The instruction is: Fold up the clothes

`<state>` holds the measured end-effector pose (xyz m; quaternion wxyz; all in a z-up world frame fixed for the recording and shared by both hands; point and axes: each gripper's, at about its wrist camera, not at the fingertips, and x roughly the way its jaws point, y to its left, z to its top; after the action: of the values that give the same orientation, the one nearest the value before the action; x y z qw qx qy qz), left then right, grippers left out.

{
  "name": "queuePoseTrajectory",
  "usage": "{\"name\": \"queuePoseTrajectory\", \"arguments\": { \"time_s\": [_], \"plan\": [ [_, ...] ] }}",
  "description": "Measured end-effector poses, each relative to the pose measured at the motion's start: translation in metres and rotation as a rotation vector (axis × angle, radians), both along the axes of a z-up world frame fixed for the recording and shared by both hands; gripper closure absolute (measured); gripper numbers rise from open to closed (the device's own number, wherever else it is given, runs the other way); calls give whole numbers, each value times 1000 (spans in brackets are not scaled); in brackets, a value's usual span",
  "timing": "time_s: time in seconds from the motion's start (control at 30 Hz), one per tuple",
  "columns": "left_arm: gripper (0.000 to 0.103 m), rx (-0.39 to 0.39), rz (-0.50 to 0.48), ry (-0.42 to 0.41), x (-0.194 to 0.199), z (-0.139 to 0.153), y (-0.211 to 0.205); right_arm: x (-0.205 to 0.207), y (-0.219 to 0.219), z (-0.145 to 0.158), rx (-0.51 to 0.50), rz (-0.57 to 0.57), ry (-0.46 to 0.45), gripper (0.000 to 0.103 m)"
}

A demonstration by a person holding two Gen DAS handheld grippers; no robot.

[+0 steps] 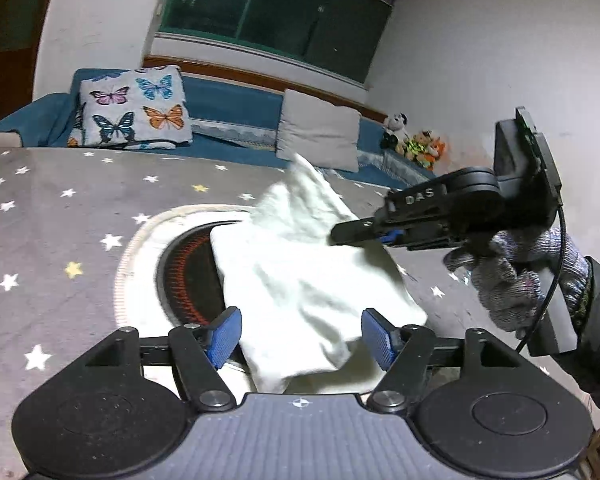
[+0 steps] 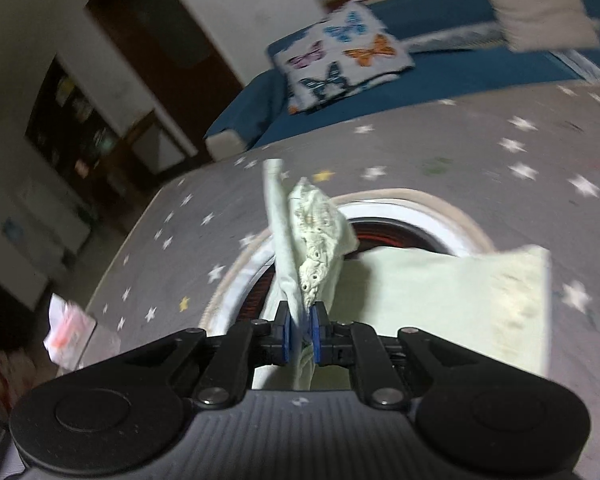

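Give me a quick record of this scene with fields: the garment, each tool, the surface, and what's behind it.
garment: pale cloth, partly lifted, lace edge showing in the right wrist view
left tool: open, pads either side of the cloth, not pressing
right tool: shut on the cloth
surface: grey star-print cover with a round opening
background: butterfly pillow on a blue sofa

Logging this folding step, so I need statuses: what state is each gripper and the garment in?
left gripper: open, pads clear of the cloth
right gripper: shut on the pale garment's lace edge
pale garment: crumpled, one part lifted, the rest lying on the star-print cloth
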<state>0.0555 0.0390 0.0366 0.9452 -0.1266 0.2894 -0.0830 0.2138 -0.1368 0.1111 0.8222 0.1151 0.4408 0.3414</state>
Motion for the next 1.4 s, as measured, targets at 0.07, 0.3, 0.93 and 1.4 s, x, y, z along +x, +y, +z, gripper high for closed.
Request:
{"name": "queuePoseTrajectory", "arguments": {
  "time_s": [0.07,0.3,0.93,1.4],
  "plan": [
    [34,15,-15,12,6,-3,-10,5,-25,-9,25,-31,22,94],
    [33,62,-51,63,25,-16,-39,12,-75,-36,89,-84,82,94],
    [32,99,-131,99,53,-27,-68,22,-114,-48,179,-132,88,94],
    [32,140,-183,105,73,-33,-88,16,-134,-56,165,-160,76,90]
  ]
}}
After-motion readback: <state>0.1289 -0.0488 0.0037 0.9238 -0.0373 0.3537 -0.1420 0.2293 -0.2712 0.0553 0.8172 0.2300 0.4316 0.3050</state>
